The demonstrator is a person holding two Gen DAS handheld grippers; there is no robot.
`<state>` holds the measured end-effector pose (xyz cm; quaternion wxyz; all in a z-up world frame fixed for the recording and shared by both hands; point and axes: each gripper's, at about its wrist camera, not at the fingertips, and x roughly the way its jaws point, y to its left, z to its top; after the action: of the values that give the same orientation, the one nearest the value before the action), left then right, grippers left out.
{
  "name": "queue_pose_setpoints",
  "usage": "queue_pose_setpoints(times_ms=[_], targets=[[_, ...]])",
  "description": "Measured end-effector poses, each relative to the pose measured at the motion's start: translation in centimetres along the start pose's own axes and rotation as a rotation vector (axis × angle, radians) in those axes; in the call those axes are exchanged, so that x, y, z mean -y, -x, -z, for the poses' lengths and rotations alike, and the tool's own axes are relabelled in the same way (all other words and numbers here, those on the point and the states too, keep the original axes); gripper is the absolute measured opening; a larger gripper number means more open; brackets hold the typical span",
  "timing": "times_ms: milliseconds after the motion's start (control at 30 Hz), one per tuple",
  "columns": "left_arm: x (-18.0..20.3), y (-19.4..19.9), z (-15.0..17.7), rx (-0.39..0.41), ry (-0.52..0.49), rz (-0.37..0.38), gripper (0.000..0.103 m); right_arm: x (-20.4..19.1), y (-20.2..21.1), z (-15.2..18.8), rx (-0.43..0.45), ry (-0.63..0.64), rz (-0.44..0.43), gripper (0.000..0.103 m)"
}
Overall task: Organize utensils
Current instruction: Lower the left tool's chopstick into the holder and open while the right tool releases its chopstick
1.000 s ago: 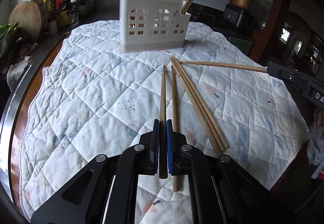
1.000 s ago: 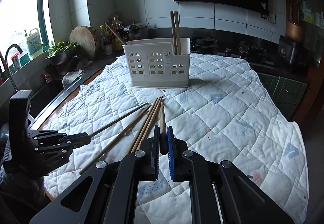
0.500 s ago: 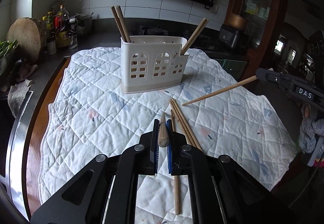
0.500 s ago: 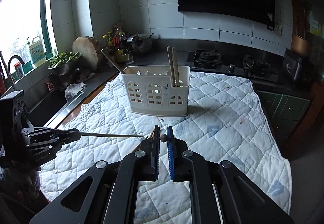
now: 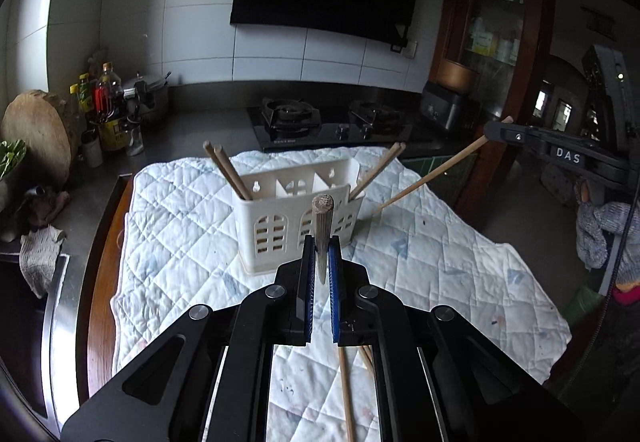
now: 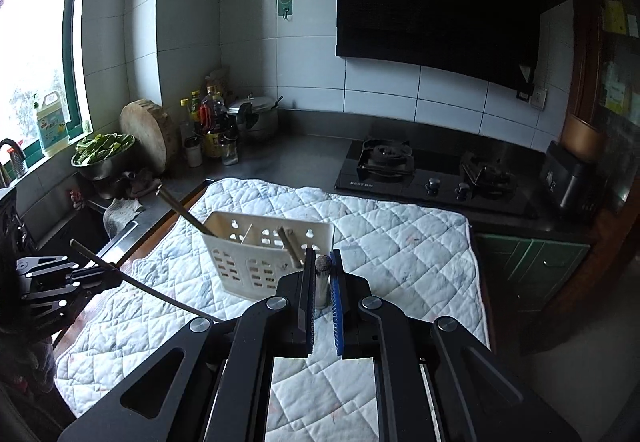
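Note:
A white plastic utensil holder point(image 5: 294, 218) point(image 6: 266, 258) stands on the quilted cloth point(image 5: 180, 226), with chopsticks leaning in its left point(image 5: 230, 172) and right point(image 5: 378, 170) ends. My left gripper point(image 5: 320, 242) is shut on a wooden chopstick point(image 5: 322, 226), held steeply tilted in the air in front of the holder. My right gripper point(image 6: 323, 256) is shut on another chopstick point(image 6: 322, 274), also raised; in the left wrist view that chopstick point(image 5: 432, 174) slants down toward the holder's right side. Loose chopsticks point(image 5: 346, 390) lie on the cloth below my left gripper.
A gas hob point(image 6: 432, 174) sits behind the cloth. Bottles and jars point(image 6: 208, 130), a round wooden board point(image 6: 146, 134) and a bowl of greens point(image 6: 100, 152) stand at the back left. A sink point(image 5: 24, 326) lies left of the cloth.
Both grippers lifted their chopsticks off the cloth and raised them high, tipping them steeply. The views rose well above the holder. The other chopsticks stayed on the cloth.

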<state>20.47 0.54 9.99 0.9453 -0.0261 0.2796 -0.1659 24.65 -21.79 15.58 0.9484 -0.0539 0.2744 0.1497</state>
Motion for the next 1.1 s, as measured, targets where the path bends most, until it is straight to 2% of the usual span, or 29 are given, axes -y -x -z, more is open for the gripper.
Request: queue_pose_setpoints(times_ms=[200, 300, 400, 667, 1100], targets=[[-0.4, 1.4, -4.2, 0.089, -0.010, -0.037, 0.005, -0.4, -0.9, -2.5, 0.011, 0.017, 0.005, 0.007], [-1.0, 1.4, -5.8, 0.119, 0.010, -0.049, 0.005, -0.8, -2.1, -3.1, -0.005, 0.027, 0.000, 0.007], [-1.3, 0.8, -6.7, 0.133, 0.005, -0.092, 0.005, -1.0, -3.2, -3.2, -0.023, 0.029, -0.009, 0.007], [-2.9, -2.8, -7.3, 0.074, 0.048, -0.120, 0.005, -1.5, -6.3, -2.9, -0.075, 0.045, -0.004, 0.007], [-4.4, -8.1, -6.9, -0.045, 0.082, -0.095, 0.006, -1.1, -9.6, -2.5, -0.128, 0.039, 0.014, 0.007]])
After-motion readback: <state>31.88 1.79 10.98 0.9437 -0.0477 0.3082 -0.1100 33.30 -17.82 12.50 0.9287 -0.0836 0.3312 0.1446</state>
